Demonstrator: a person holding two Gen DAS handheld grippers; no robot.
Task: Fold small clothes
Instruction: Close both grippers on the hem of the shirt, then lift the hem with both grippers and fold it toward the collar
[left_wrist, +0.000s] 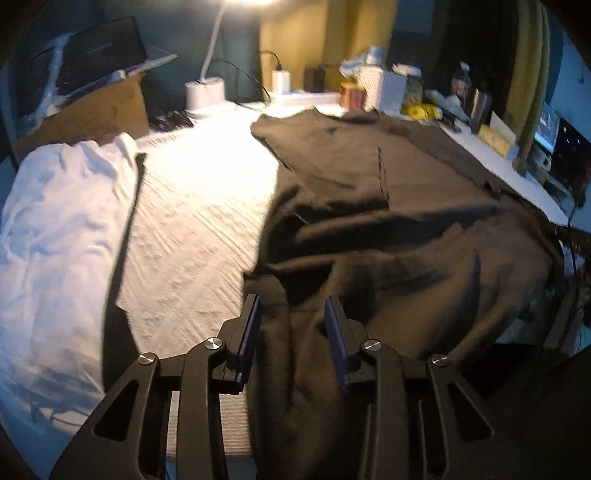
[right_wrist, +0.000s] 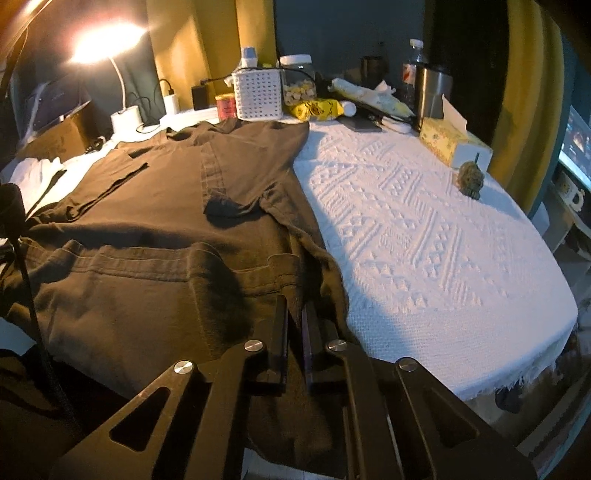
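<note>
right gripper (right_wrist: 295, 310) clamps dark shirt (right_wrist: 155, 206) hem | left gripper (left_wrist: 293, 302) spread, straddling shirt fold | jar (right_wrist: 297, 83) holds pale pieces

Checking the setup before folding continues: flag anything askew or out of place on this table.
The dark brown shirt lies rumpled, its near part bunched in folds, one sleeve flipped inward. A small dark figurine sits alone on the white tablecloth. Nothing spilled or damaged.

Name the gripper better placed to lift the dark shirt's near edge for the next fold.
Right. The right gripper looks already shut on the dark shirt at its near edge, while the left gripper is open, fingers straddling bunched cloth without a grip.
</note>
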